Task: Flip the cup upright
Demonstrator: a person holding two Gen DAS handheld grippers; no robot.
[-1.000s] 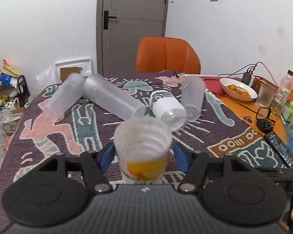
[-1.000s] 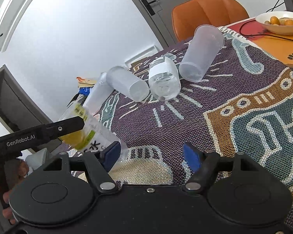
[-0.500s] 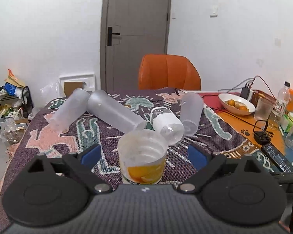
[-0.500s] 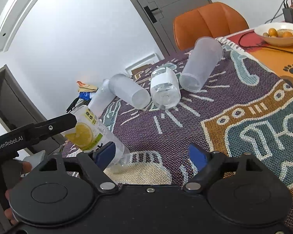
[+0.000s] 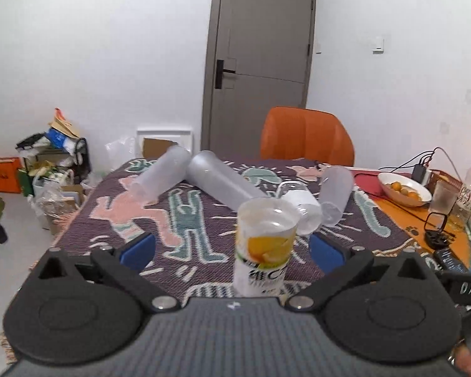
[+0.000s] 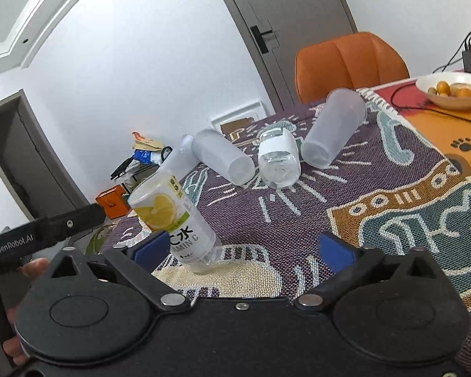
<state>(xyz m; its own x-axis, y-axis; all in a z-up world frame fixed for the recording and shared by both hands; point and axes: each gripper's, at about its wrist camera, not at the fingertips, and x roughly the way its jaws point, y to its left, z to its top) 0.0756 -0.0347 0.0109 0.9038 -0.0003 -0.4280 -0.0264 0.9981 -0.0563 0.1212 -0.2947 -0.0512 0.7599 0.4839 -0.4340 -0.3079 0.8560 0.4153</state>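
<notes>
White walls, a grey door (image 5: 260,62) and an orange chair (image 5: 306,138) back a surface (image 6: 345,188) covered by a patterned woven cloth. On the cloth, near its front edge, the lemon cup (image 5: 264,246) stands mouth up, clear plastic with a yellow fruit label. In the left view it looks upright; in the right view (image 6: 172,216) it leans, though the fisheye tilt may account for that, so I cannot tell whether it sits quite square.

The left gripper (image 5: 232,246) has its jaws spread wide on either side of the cup, touching nothing. The right gripper (image 6: 241,245) is likewise wide apart and empty, with the cup just beside its left blue finger.

Farther back lie four more cups on their sides: two frosted tall ones (image 5: 216,182) crossed together, a clear one with a white band (image 5: 301,204), and a frosted one (image 5: 336,198) next to it.

The cup looks thin-walled, light and empty, so it would likely squash under a hard squeeze and slide on smooth pads. A gentle hold across the middle of the body, on the label, seems safest; the rim is the floppiest part. Being tall and light, it would tip easily on the soft cloth if nudged.
</notes>
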